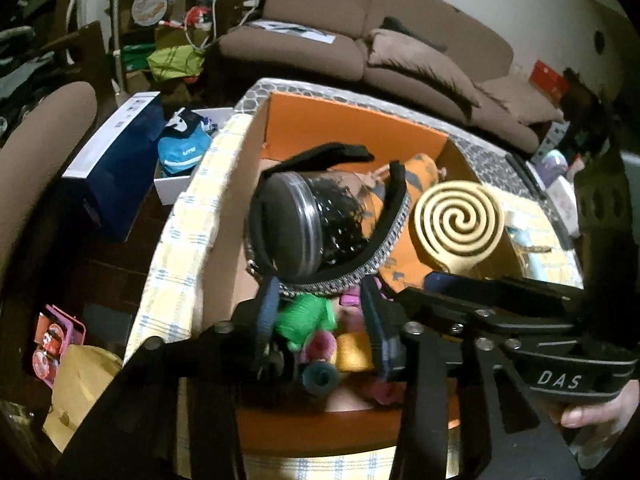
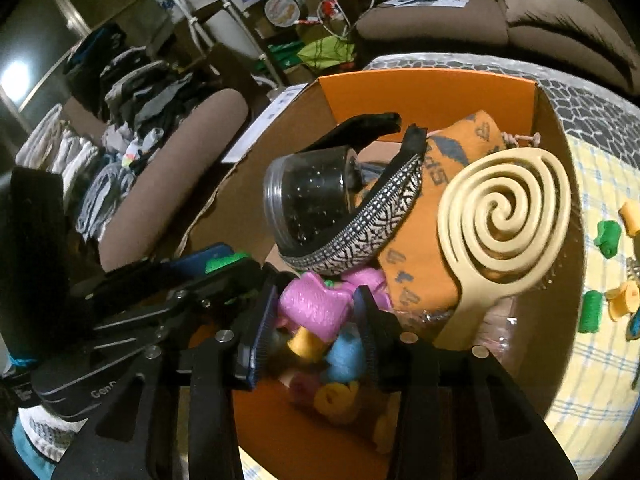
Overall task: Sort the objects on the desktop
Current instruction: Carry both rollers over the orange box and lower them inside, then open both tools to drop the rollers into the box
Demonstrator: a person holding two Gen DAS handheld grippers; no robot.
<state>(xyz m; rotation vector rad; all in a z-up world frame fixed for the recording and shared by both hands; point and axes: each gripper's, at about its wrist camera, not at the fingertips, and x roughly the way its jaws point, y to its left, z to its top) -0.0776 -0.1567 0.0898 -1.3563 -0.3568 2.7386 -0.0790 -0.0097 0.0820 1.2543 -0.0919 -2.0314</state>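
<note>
At lower centre of both views, the left gripper [image 1: 320,332] and right gripper [image 2: 316,320], jaws apart, are held over rollers [image 2: 320,308] inside the orange box [image 2: 432,92].

Box [image 2: 432,92]: stands on the table [image 2: 592,184], with a sofa [image 1: 400,40] behind it.
Jar [image 2: 316,204]: lies on its side in the box, left of the spiral brush [image 2: 504,220].
Headband [image 2: 360,224]: curves around the jar.
Cloth [image 2: 424,264]: under the brush and headband.
Foam rollers [image 2: 320,308]: heaped at the box's near end, between both grippers' fingers.
Loose rollers [image 2: 608,236]: on the table, right of the box.
</note>
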